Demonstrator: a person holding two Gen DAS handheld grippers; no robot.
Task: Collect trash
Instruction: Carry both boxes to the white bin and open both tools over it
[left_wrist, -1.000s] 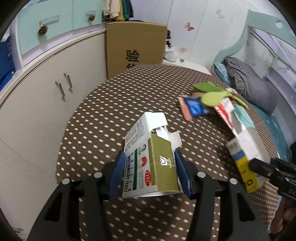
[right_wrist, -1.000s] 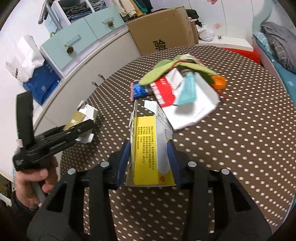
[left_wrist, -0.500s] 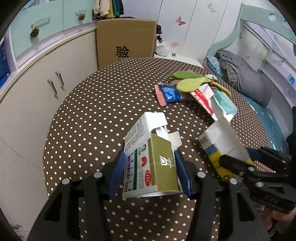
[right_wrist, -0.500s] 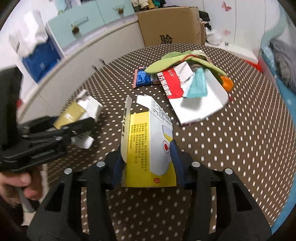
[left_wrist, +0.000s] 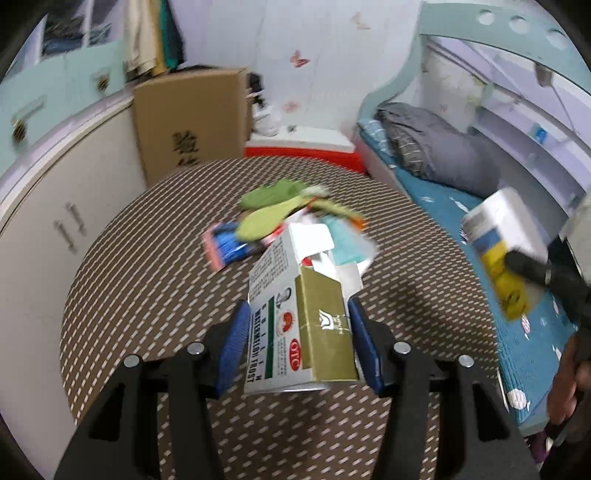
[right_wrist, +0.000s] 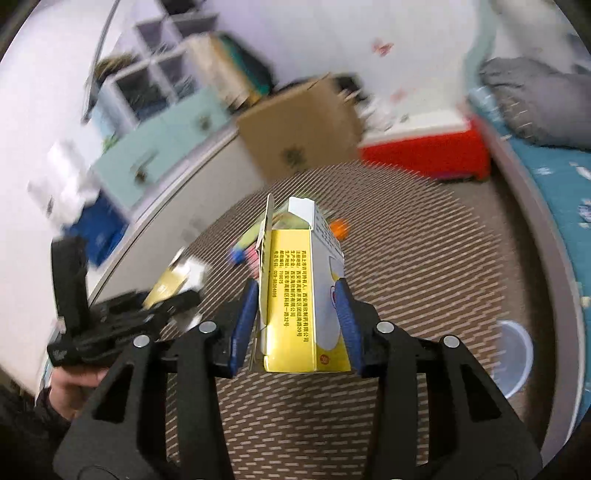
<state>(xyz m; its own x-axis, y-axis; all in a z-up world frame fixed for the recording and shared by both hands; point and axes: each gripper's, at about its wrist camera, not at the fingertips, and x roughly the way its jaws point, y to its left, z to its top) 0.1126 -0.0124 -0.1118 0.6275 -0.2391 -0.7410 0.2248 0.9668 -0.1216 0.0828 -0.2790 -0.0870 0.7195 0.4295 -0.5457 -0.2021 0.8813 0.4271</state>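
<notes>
My left gripper (left_wrist: 297, 343) is shut on a white and olive-gold medicine box (left_wrist: 303, 325) with torn-open flaps, held above the brown dotted round table (left_wrist: 147, 266). My right gripper (right_wrist: 297, 325) is shut on a yellow and white medicine box (right_wrist: 299, 291), also held above the table; that box shows at the right of the left wrist view (left_wrist: 498, 251). A pile of trash (left_wrist: 291, 218) lies mid-table: green peels, a blue wrapper (left_wrist: 225, 247), a red packet, teal and white paper. Both views are motion-blurred.
A cardboard box (left_wrist: 192, 118) and cream cabinets (left_wrist: 66, 206) stand behind and left of the table. A red and white case (left_wrist: 299, 151) lies behind it. A bed with a grey pillow (left_wrist: 439, 155) is on the right. A clear blue bowl (right_wrist: 513, 354) sits at the right.
Both grippers have lifted and tilted upward with their boxes still held. The right gripper has swung out to the right, away from the left one. The trash pile has not moved.
</notes>
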